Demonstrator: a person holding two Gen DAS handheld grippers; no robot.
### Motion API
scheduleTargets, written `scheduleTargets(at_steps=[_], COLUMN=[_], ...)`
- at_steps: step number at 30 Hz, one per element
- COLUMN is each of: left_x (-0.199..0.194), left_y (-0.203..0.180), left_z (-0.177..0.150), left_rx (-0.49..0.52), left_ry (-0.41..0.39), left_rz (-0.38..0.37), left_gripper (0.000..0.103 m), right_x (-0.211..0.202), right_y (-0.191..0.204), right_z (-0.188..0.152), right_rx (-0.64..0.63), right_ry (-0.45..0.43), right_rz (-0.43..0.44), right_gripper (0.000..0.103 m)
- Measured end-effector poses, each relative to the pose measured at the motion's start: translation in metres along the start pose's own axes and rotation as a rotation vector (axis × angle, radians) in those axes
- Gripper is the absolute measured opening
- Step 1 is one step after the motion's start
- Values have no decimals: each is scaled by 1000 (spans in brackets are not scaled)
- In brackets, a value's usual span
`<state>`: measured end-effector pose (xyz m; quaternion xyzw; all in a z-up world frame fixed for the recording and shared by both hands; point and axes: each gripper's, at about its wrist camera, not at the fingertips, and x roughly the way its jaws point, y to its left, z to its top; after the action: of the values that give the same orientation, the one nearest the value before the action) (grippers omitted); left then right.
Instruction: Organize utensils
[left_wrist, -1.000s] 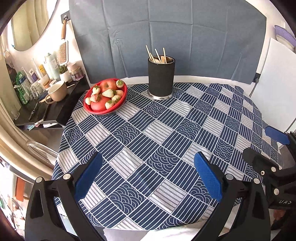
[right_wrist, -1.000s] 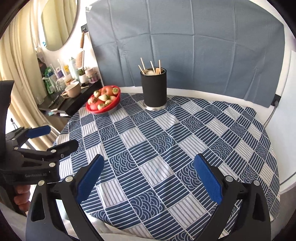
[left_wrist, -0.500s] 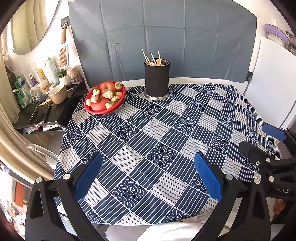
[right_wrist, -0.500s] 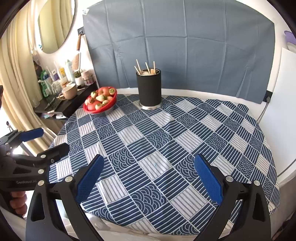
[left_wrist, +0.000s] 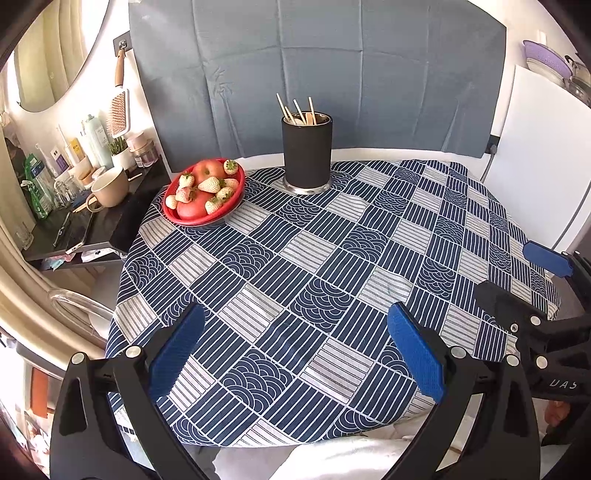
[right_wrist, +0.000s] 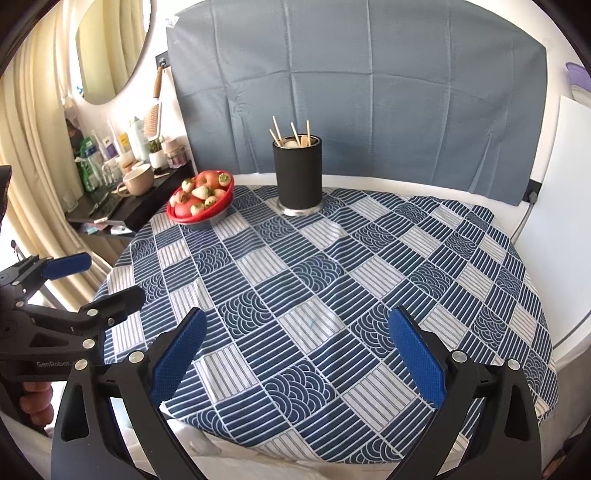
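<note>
A black cylindrical holder (left_wrist: 307, 153) stands upright at the far side of the round table, also in the right wrist view (right_wrist: 297, 176). Wooden utensils (left_wrist: 297, 110) stick out of its top, also in the right wrist view (right_wrist: 291, 133). My left gripper (left_wrist: 295, 350) is open and empty over the near table edge; it shows at the left of the right wrist view (right_wrist: 92, 277). My right gripper (right_wrist: 295, 354) is open and empty over the near edge; it shows at the right of the left wrist view (left_wrist: 517, 273). Both are far from the holder.
A red bowl (left_wrist: 205, 192) of apples and strawberries sits left of the holder. The blue patterned tablecloth (left_wrist: 332, 280) covers the table. A black side shelf (left_wrist: 92, 221) with a mug and bottles stands at the left. A grey cloth backdrop (left_wrist: 314, 74) hangs behind.
Both grippers have drawn back from the table and toward its near edge, so the holder and bowl look farther away. Both stay open and empty.
</note>
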<state>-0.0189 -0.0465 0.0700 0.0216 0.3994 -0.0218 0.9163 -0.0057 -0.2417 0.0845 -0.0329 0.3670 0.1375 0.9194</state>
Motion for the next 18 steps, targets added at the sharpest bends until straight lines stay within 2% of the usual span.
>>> scheduleTargets(at_steps=[11, 18], left_x=[-2, 3], left_y=[1, 3], left_z=[2, 2], left_rx=[9, 8], left_ry=[-17, -2], left_rz=[-11, -18], left_gripper=[97, 97], right_x=[-1, 0], right_y=[5, 8], right_z=[1, 2], right_rx=[-17, -27], right_ry=[-7, -10], right_rz=[-10, -15], right_gripper=[95, 95])
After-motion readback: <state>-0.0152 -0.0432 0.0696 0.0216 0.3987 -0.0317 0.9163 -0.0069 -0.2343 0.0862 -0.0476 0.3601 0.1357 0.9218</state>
